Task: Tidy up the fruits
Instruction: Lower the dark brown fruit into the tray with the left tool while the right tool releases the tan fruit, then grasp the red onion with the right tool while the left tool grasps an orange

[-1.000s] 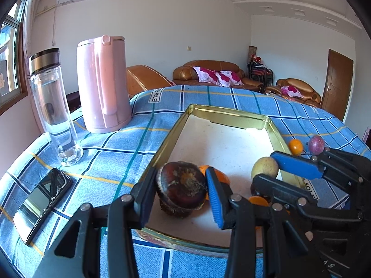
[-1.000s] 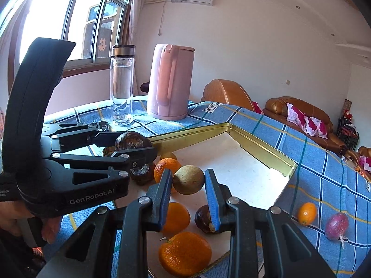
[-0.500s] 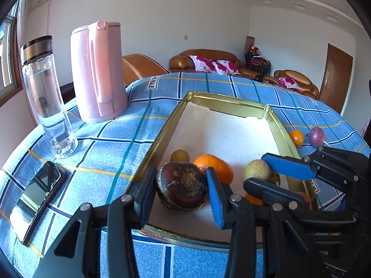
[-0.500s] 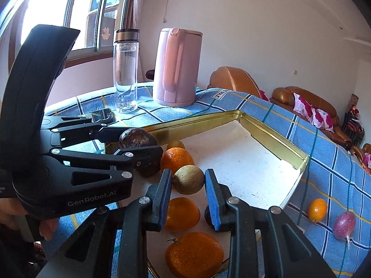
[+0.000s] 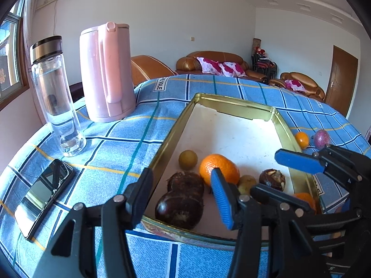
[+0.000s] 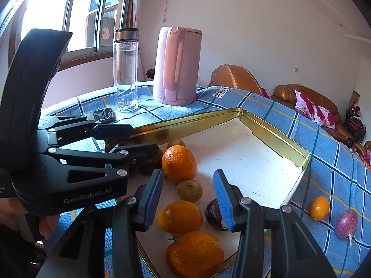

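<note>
In the left wrist view my left gripper has its jaws opening. A dark brown fruit lies between them on the near end of the gold tray, and neither pad presses on it. A second dark fruit sits just behind. My right gripper is also opening, with a small yellow-brown fruit resting free on the tray between its blue pads. Oranges and a small dark fruit lie around it. My left gripper shows at the left.
A kumquat and a purple fruit lie on the blue checked cloth right of the tray. A pink kettle, a glass bottle and a phone stand to the left. The tray's far half is bare white.
Both grippers have spread their jaws. The dark fruit has left the left pads and the yellow-brown fruit has left the right pads; both now rest on the tray.
</note>
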The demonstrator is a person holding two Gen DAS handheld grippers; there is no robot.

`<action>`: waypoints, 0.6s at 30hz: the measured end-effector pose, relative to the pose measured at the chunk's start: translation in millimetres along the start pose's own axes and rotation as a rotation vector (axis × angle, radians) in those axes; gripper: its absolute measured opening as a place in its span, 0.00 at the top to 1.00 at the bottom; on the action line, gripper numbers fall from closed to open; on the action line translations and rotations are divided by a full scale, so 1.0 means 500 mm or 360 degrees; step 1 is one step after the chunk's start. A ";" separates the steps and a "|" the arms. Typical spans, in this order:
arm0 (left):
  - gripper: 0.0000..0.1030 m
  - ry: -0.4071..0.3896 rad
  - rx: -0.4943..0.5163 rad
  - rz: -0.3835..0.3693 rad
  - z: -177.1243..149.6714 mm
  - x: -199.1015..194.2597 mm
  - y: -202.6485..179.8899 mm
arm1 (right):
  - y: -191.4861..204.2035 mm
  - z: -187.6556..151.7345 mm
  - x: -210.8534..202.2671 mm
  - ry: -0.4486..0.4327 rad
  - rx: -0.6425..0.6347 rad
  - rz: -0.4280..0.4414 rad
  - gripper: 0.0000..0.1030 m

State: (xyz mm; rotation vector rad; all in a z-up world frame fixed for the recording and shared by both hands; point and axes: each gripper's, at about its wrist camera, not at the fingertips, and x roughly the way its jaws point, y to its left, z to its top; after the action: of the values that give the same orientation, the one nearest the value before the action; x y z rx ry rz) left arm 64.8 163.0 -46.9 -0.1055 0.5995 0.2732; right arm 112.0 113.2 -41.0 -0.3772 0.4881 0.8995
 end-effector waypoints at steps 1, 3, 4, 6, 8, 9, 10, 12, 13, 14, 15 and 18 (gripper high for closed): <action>0.39 -0.0010 -0.0010 -0.0011 0.001 -0.004 -0.001 | -0.003 -0.002 -0.006 -0.0011 0.0006 -0.0006 0.48; 0.30 -0.0041 -0.0022 -0.0032 0.005 -0.015 -0.008 | -0.012 -0.005 -0.022 -0.0031 0.0007 -0.0030 0.44; 0.28 -0.0066 -0.0023 -0.0037 0.007 -0.023 -0.016 | -0.018 -0.007 -0.032 -0.0042 0.0005 -0.0051 0.42; 0.25 -0.0112 -0.0009 -0.0057 0.015 -0.040 -0.037 | -0.036 -0.010 -0.058 -0.0066 0.0004 -0.0095 0.41; 0.24 -0.0159 0.0026 -0.0091 0.025 -0.058 -0.067 | -0.062 -0.014 -0.088 -0.0087 0.0012 -0.0151 0.40; 0.20 -0.0183 0.0040 -0.0106 0.030 -0.066 -0.084 | -0.078 -0.017 -0.105 -0.0095 0.0022 -0.0188 0.39; 0.17 -0.0206 0.0050 -0.0123 0.036 -0.073 -0.101 | -0.096 -0.020 -0.120 -0.0103 0.0036 -0.0226 0.37; 0.08 -0.0253 0.0067 -0.0164 0.046 -0.087 -0.137 | -0.137 -0.027 -0.149 -0.0112 0.0069 -0.0314 0.34; 0.08 -0.0272 0.0084 -0.0185 0.051 -0.091 -0.158 | -0.160 -0.032 -0.161 -0.0112 0.0091 -0.0370 0.32; 0.08 -0.0278 0.0112 -0.0207 0.057 -0.093 -0.182 | -0.184 -0.036 -0.172 -0.0109 0.0122 -0.0422 0.31; 0.08 -0.0279 0.0142 -0.0232 0.061 -0.092 -0.205 | -0.210 -0.042 -0.183 -0.0104 0.0162 -0.0463 0.31; 0.08 -0.0270 0.0211 -0.0294 0.077 -0.079 -0.275 | -0.292 -0.065 -0.208 -0.0080 0.0318 -0.0584 0.31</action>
State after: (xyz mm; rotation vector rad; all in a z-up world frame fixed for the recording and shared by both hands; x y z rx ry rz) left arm 93.4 29.3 9.7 -0.0091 0.4348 0.0618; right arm 168.2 -53.6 5.1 -0.2498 0.4403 0.4984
